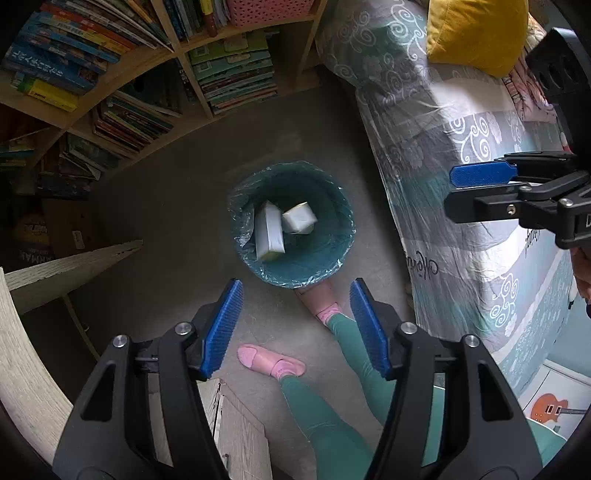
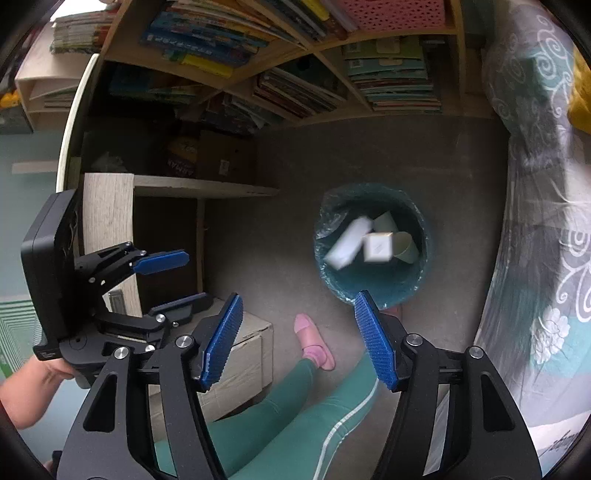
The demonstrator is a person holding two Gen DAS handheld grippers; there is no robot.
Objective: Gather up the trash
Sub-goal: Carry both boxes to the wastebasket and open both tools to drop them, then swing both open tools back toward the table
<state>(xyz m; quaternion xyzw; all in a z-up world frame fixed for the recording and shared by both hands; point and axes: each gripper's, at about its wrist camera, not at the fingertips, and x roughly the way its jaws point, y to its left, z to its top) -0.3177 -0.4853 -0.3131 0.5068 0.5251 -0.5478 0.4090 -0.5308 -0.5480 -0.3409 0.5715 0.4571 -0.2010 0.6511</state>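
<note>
While both tools gape: bin [image 2: 371, 288] holds two boxes, two cups.

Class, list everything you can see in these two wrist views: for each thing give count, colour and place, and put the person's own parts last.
Trash bin: one, teal with a clear liner, on the floor beside the bed.
White boxes: two, inside the bin.
Paper cups: apparently two, pale, inside the bin, right wrist view only.
Bookshelf: one, light wood, full of colourful books, behind the bin.
Pink basket: one, top shelf.
Bed cover: grey and teal swirls, right.
Yellow cushion: one, on the bed.
Cardboard box: one, brown, on the floor.
Legs: green trousers, pink slippers.
Left gripper: open, empty.
Right gripper: open, empty.
</note>
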